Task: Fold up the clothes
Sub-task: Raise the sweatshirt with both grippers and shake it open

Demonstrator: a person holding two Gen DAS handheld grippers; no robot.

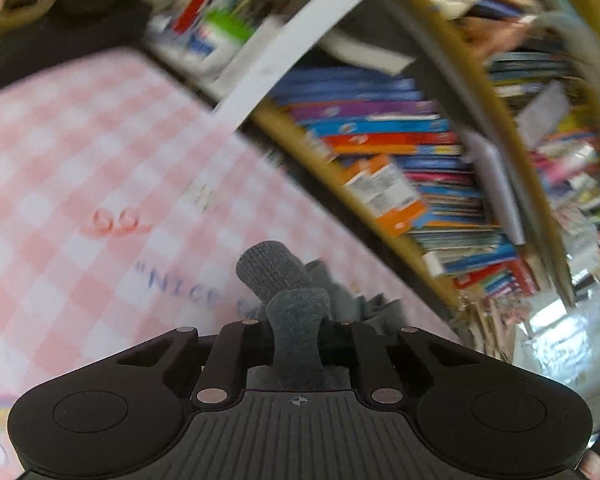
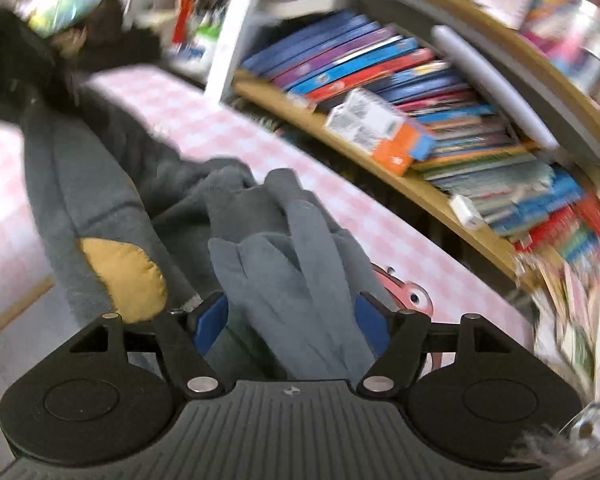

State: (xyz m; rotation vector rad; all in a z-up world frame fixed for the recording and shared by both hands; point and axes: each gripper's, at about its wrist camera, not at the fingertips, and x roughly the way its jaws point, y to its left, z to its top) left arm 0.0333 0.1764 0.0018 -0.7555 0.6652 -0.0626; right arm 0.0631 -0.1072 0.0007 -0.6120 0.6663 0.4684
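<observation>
Grey fleece garment: soft, fuzzy, dark grey, with mustard-yellow patch near lower edge. Crumpled, not folded flat; lies bunched on pink-and-white checked counter, spreading from upper left down toward view's centre. Lighter blue-grey folds gathered into vertical pleats at front, standing between jaws in right wrist view. In left wrist view only small grey bunch shows on same checked cloth, partly hidden behind sock-covered fingers. Picture blurred; garment type unclear.
</observation>
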